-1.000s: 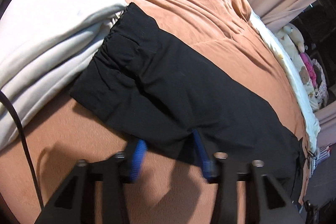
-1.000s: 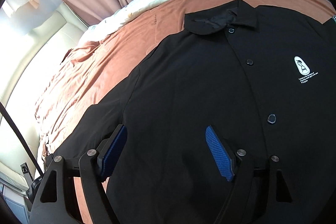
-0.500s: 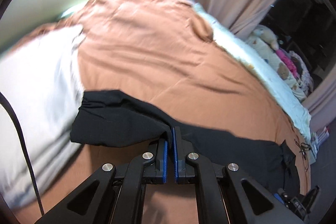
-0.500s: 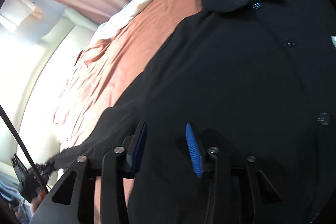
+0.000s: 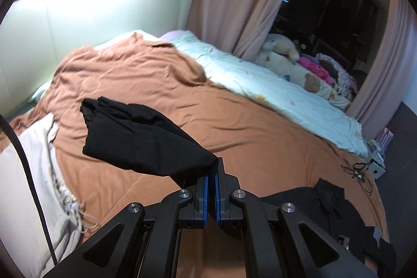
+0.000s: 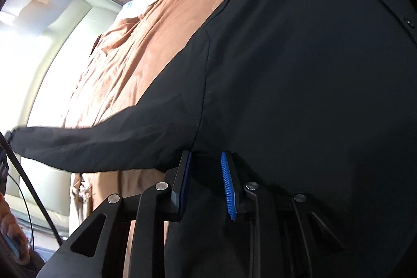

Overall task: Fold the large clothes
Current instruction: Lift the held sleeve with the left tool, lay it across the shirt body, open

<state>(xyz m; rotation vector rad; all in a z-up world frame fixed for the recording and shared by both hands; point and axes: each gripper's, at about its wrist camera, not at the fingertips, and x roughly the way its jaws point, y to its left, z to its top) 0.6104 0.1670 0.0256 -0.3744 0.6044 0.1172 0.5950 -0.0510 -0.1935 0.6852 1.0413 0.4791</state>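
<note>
Two claws, one black shirt [image 6: 299, 74] across the bed [image 5: 247, 127].
My left claw [image 5: 211, 177] pinches the raised sleeve [image 5: 146, 140]; my right claw [image 6: 206, 168], closing, straddles the underarm fabric.

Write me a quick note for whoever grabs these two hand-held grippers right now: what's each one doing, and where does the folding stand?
Left gripper: shut on the long black sleeve, lifted off the rust-orange bedspread.
Right gripper: jaws closing, fabric of the black button-up shirt between them near the armpit seam; pads not yet pressing.
Done: sleeve picked up, no fold visible.
Left: lay the sleeve across the body, then fold the rest.
</note>
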